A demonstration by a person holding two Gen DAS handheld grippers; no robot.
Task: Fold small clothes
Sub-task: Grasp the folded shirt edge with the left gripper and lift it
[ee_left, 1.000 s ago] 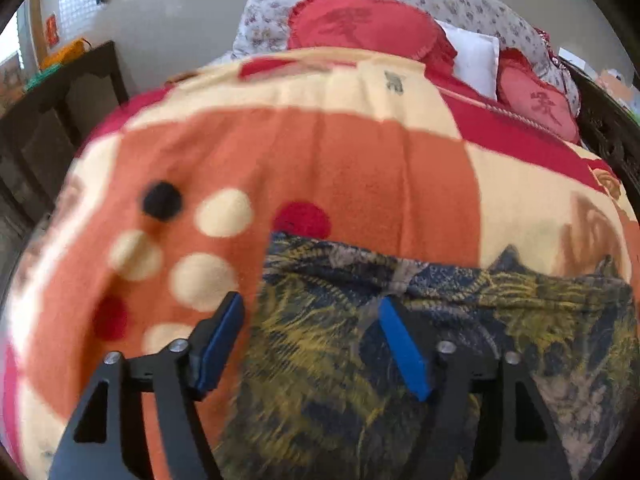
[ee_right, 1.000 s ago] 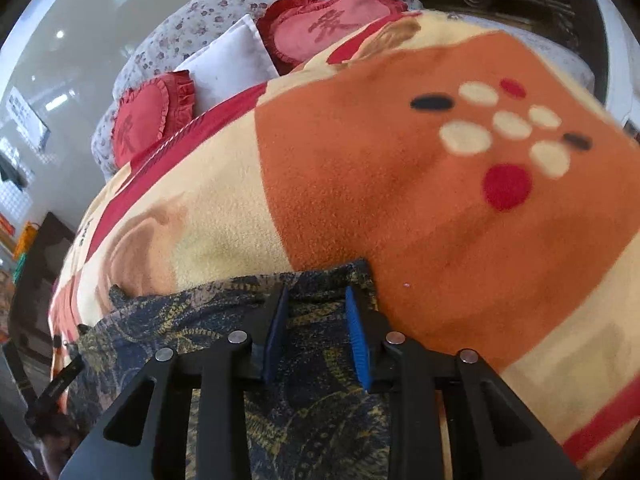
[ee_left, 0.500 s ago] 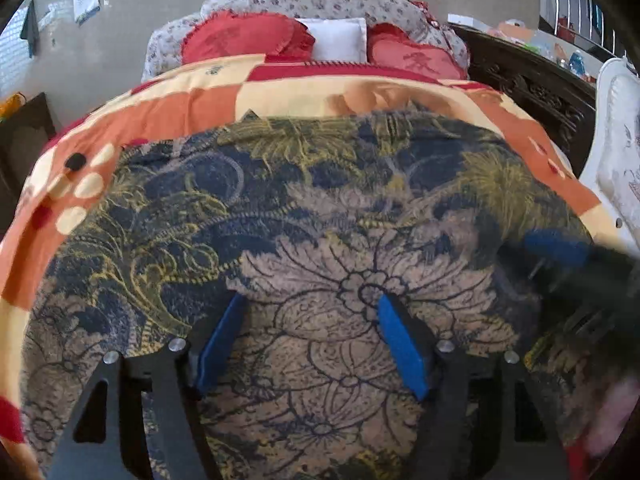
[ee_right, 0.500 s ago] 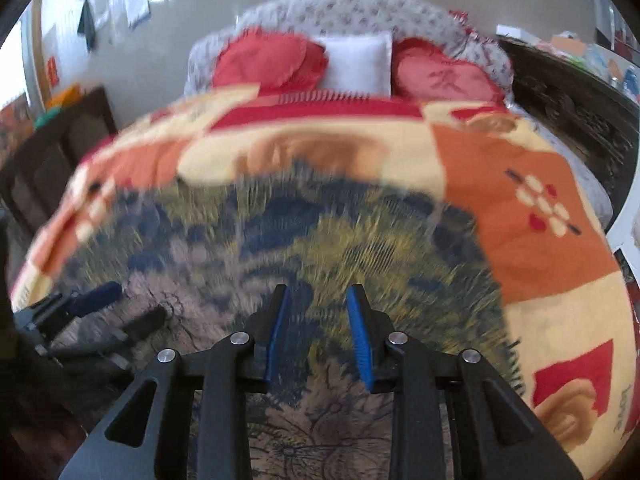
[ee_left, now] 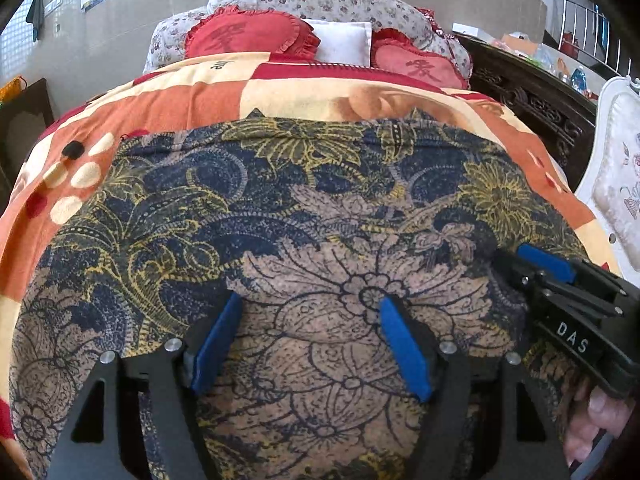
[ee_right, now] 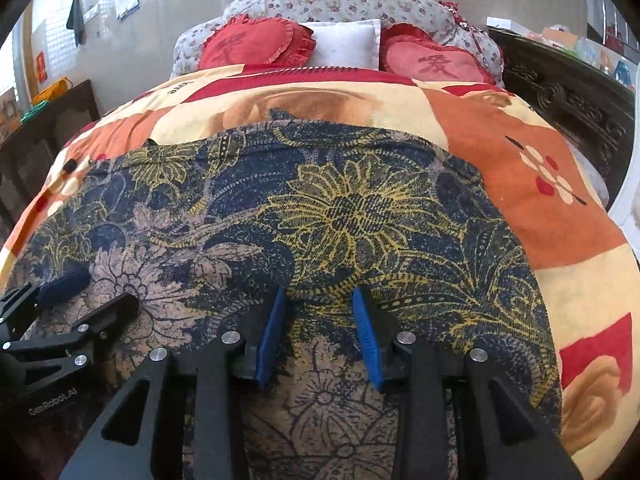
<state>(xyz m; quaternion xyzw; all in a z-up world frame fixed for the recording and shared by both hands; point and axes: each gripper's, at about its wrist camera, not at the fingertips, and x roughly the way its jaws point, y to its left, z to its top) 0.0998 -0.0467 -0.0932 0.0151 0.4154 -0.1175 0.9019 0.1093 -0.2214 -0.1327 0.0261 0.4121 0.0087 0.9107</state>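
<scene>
Here we see the left gripper (ee_left: 308, 344) agape and empty, the right gripper (ee_right: 318, 332) opening, empty; a careless regrasp may bunch the garment (ee_left: 300, 208).

The garment (ee_left: 280, 208) lies spread on the blanket (ee_left: 168, 96) covering the bed, pillows (ee_left: 340, 42) behind it, both claws side by side over its near edge.
</scene>
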